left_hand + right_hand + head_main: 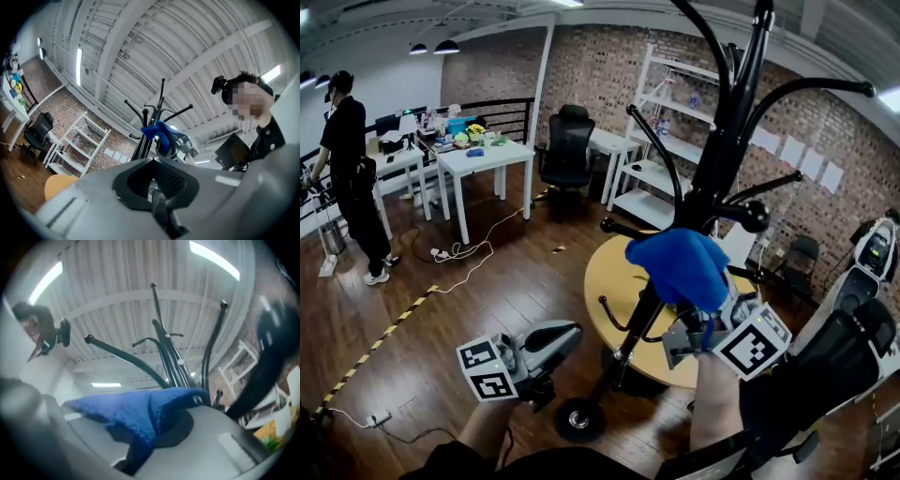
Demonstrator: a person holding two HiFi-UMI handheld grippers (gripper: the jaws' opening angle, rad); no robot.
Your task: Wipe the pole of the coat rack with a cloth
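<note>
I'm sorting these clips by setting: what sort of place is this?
Probably an office or lab workspace: cluttered white desks, a black office chair, and white shelves against a brick wall.

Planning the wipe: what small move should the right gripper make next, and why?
Probably press the blue cloth onto the pole and slide along it. The right gripper clamps the cloth right at the pole, but firm contact isn't clear.
</note>
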